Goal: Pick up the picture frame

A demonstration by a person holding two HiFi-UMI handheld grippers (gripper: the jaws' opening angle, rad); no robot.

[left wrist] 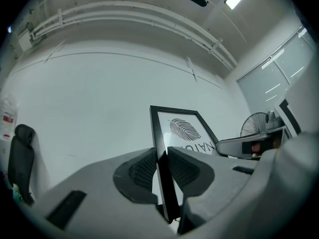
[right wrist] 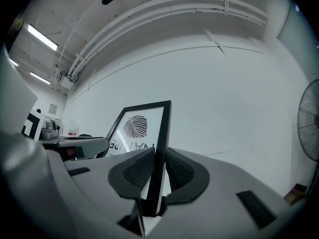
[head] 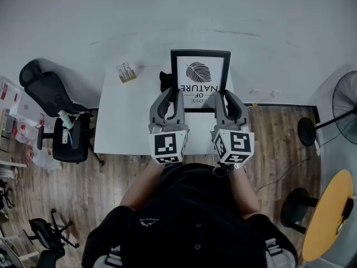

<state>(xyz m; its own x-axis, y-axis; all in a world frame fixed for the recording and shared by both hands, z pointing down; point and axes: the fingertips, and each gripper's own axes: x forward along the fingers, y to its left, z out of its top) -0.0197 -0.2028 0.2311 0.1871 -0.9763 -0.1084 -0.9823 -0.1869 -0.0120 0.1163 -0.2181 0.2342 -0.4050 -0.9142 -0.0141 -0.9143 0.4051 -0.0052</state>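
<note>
Black thin-railed picture frame (head: pixel 199 80): likely light and stiff, glazing fragile and slick. It's held over the far right of the tabletop (head: pixel 128 116). Left claw (head: pixel 173 94) is clamped on its left rail, right claw (head: pixel 226 95) on its right rail; side rails are the right grip. A small box (head: pixel 126 72) and a dark object (head: pixel 164 81) sit nearby, neither blocking.

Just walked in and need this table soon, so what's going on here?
A person holds a black picture frame with a leaf print between two handheld tongs. The left tongs are shut on its left edge, the right tongs on its right edge. The frame is over the white table; whether it has cleared the tabletop is hard to tell.
</note>
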